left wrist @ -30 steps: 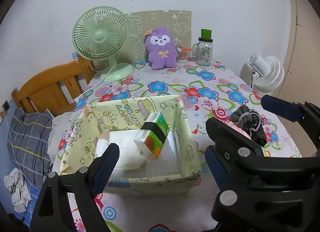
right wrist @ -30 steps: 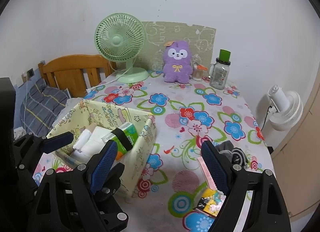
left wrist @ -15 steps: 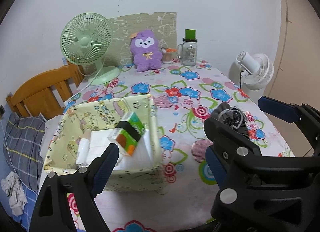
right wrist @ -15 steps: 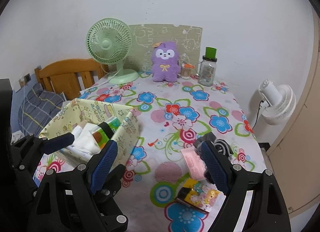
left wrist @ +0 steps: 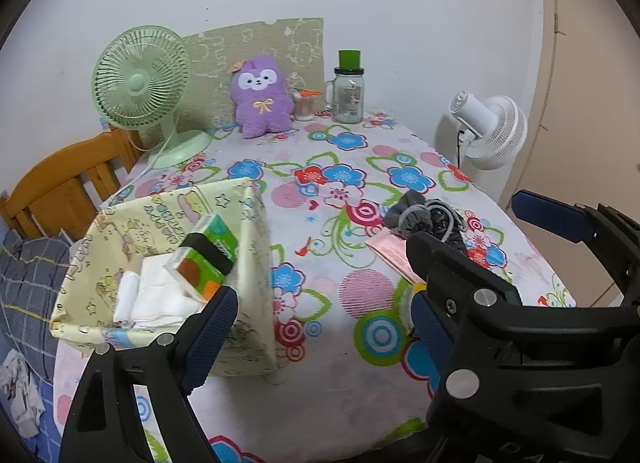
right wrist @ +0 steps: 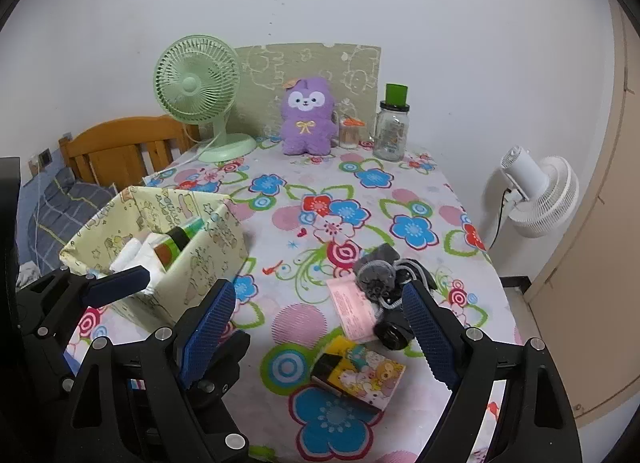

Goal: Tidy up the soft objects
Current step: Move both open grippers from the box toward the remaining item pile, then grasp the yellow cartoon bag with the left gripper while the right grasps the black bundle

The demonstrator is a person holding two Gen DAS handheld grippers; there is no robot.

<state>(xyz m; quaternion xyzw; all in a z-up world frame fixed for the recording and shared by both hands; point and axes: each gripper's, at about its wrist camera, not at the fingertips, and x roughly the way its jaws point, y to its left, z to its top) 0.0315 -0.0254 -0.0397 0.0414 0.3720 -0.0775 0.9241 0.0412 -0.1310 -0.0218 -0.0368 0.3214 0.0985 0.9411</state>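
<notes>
Lying between the wide jaws of the right gripper, cartoon tissue pack, untouched.

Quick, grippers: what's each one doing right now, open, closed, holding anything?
Left gripper: open, holding nothing, beside the fabric bin.
Right gripper: open, holding nothing, above the pink packet.

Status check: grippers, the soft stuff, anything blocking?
Both hand-held grippers open, empty. Grey bundle loose beside pink packet. Fabric bin part-filled. Path clear.
</notes>
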